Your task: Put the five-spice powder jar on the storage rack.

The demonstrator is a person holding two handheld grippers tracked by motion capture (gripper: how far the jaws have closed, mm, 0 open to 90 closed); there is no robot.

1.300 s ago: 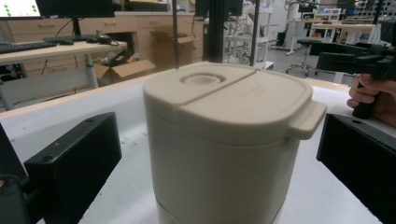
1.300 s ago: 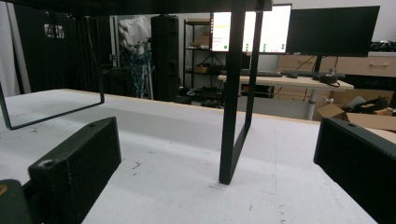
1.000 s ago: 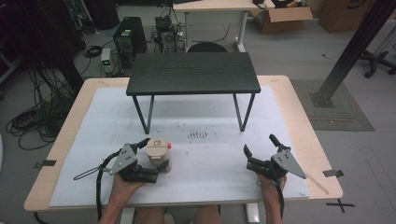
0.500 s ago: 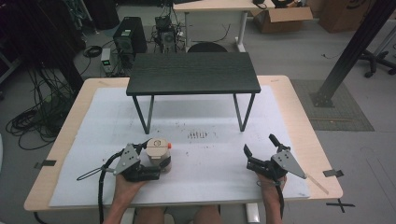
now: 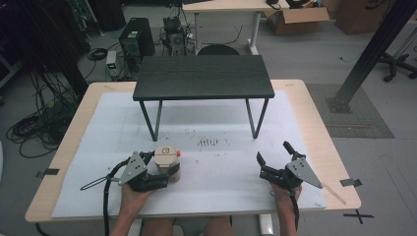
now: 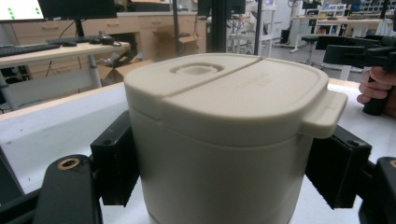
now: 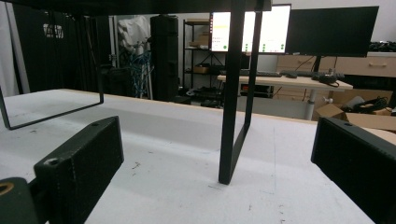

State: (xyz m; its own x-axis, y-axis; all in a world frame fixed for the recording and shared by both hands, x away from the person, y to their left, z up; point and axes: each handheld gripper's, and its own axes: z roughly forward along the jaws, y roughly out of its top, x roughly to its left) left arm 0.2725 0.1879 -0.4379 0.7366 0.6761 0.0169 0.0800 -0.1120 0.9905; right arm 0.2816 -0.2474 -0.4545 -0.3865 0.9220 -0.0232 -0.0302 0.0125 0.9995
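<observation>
Left hand-held gripper (image 5: 158, 169) has its two black jaws pressed on the sides of a cream jar (image 5: 167, 161), one jaw on each side. In the left gripper view, the cream jar (image 6: 224, 140) sits right between the jaws and has a flat lid (image 6: 233, 88) with a little tab sticking out on one side. The jar stands upright on the white sheet (image 5: 216, 167) that covers the counter (image 5: 314, 123), near the person's edge and on the left side. An orange spot shows just beside the jar's top in the high view.

Right hand-held gripper (image 5: 273, 158) is well apart from the jar, near the right side of the counter. Its jaws are spread wide and have nothing between them. In the right gripper view, the right hand-held gripper (image 7: 219, 163) looks at a thin black leg (image 7: 233, 93) of the small black table (image 5: 203, 77).

That small black table stands on the white sheet, farther back in the middle. Some little dark marks (image 5: 210, 142) are on the sheet in front of it.
</observation>
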